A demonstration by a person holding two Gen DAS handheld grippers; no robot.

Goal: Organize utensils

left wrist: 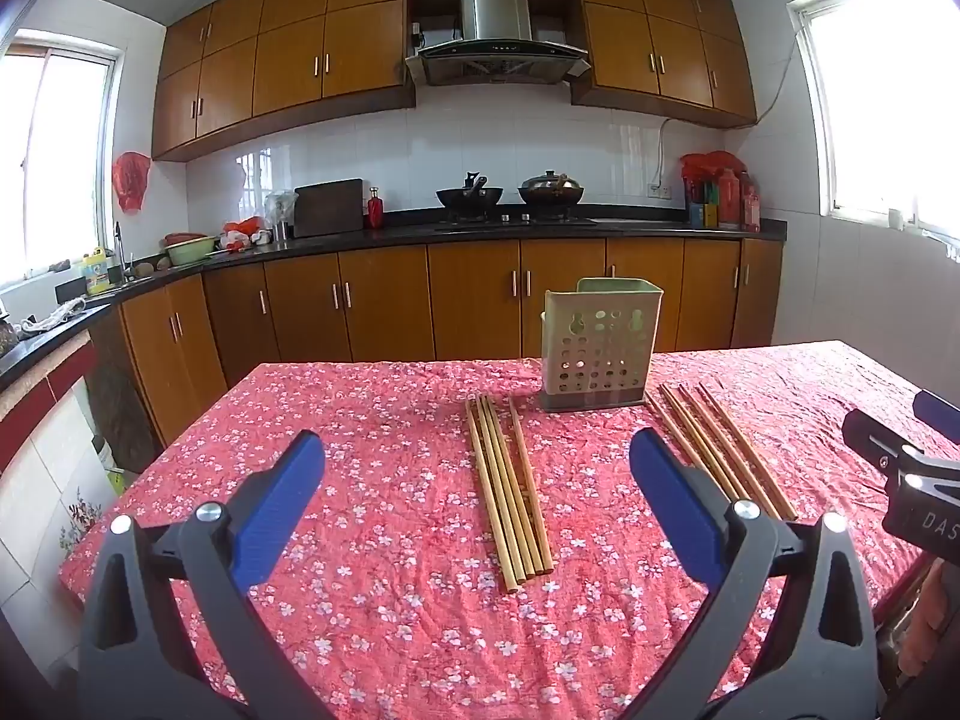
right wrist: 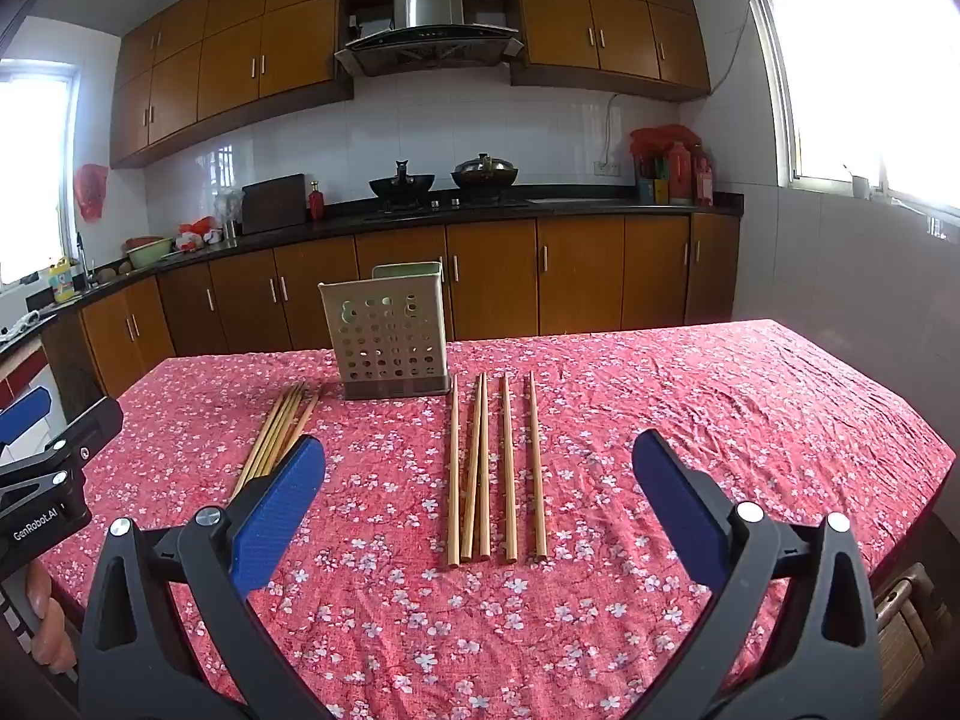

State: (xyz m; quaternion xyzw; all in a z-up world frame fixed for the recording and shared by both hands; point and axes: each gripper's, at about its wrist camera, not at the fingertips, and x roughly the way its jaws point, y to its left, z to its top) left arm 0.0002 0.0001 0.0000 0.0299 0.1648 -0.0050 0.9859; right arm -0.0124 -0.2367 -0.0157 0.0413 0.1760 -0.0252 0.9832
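Left tongs (left wrist: 477,468): jaws spread wide, nothing between the blue pads, hovering above the surface (left wrist: 360,420), which carries a red floral cloth.

Right tongs (right wrist: 479,468): jaws likewise spread wide and empty, also held above the surface.

Landmark: a pale green perforated utensil holder (left wrist: 597,348) stands upright on the surface, toward its far side.

Left chopstick bundle (left wrist: 510,486): wooden chopsticks lying flat on the cloth, just left of the holder's base, running from it toward the near edge. Most lie side by side and touching; one on the right is slightly splayed. In the left wrist view they lie ahead of the left tongs, between the pads' line of sight.

Right chopstick group (right wrist: 495,468): five wooden chopsticks lying flat just right of the holder, roughly parallel. Two in the middle converge and touch at the near end; the others lie slightly apart.

Holder interior: not visible from either view.

A person's fingers (right wrist: 51,624) grip the left tongs' handle.
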